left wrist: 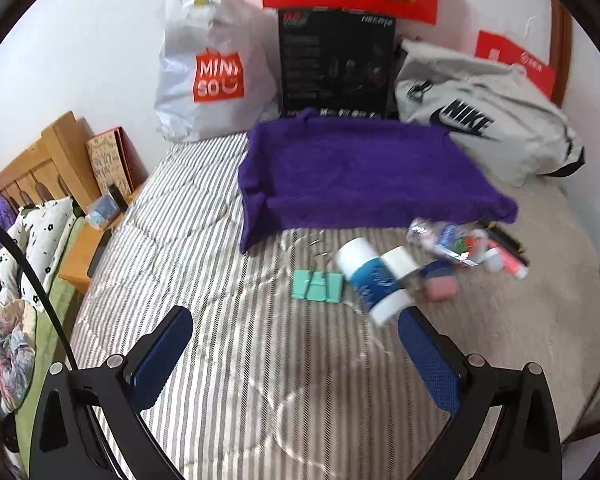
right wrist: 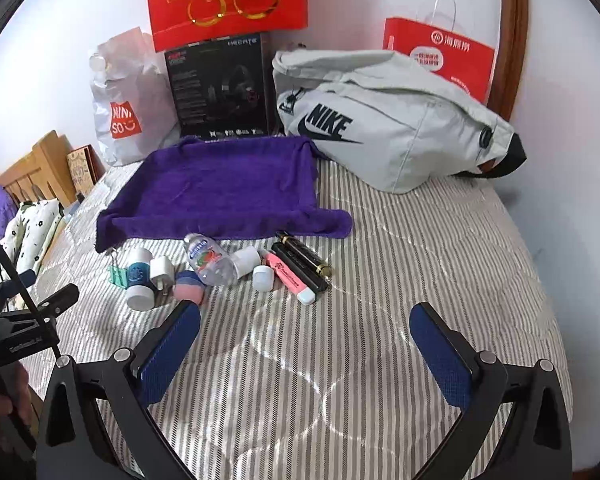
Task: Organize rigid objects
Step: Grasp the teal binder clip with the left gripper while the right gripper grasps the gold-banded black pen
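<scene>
A row of small items lies on the striped bed in front of a purple towel point(right wrist: 224, 188) point(left wrist: 360, 172): teal clips point(right wrist: 116, 274) point(left wrist: 318, 286), a blue-and-white jar point(right wrist: 138, 280) point(left wrist: 374, 280), a white plug point(right wrist: 162, 276), a pink and blue piece point(right wrist: 190, 286) point(left wrist: 440, 284), a small clear bottle point(right wrist: 210, 258), a white cap point(right wrist: 262, 278), a pink highlighter point(right wrist: 290, 278) and black pens point(right wrist: 304, 260). My left gripper point(left wrist: 294, 328) is open, hovering just short of the jar. My right gripper point(right wrist: 306, 320) is open, short of the highlighter.
Against the wall stand a white Miniso bag point(right wrist: 128, 108), a black box point(right wrist: 220, 88), a grey Nike bag point(right wrist: 388, 120) and red paper bags point(right wrist: 440, 52). A wooden headboard point(left wrist: 40, 160) and bedding point(left wrist: 20, 248) lie to the left. The left gripper's body point(right wrist: 24, 320) shows at the right view's left edge.
</scene>
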`<move>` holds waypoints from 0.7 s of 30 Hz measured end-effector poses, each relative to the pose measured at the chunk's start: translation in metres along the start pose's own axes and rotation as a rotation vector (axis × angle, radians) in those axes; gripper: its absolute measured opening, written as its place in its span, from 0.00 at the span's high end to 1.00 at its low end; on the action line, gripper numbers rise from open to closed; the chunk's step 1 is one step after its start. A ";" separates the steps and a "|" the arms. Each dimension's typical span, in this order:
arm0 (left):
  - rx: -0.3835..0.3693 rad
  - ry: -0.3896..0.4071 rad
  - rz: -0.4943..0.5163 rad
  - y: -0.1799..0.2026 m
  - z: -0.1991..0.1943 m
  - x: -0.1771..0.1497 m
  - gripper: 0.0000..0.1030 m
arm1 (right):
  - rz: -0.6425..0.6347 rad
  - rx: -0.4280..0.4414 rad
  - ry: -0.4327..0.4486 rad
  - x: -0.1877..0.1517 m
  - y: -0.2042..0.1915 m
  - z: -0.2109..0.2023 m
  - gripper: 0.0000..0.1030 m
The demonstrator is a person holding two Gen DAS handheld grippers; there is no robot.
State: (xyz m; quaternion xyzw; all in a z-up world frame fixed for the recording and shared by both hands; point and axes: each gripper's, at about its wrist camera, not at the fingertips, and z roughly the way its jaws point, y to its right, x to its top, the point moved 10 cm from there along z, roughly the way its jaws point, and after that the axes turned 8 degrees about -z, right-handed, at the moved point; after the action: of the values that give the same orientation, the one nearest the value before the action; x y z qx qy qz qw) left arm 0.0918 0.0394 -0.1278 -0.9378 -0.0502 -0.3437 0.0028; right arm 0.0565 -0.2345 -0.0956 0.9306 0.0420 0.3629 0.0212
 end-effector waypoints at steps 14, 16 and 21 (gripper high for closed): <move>-0.004 -0.088 0.048 -0.002 0.085 -0.007 0.01 | -0.012 0.013 -0.078 -0.019 0.010 0.048 0.00; -0.018 -0.098 0.059 0.002 0.092 -0.008 0.05 | -0.009 0.013 -0.098 -0.024 0.011 0.055 0.00; -0.048 -0.094 0.063 0.007 0.101 -0.004 0.13 | -0.005 0.010 -0.133 -0.032 0.015 0.071 0.00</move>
State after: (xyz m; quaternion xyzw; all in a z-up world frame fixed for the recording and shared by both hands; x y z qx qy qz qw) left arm 0.1543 0.0360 -0.2068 -0.9537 -0.0124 -0.3003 -0.0112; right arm 0.0825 -0.2531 -0.1684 0.9527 0.0448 0.2999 0.0200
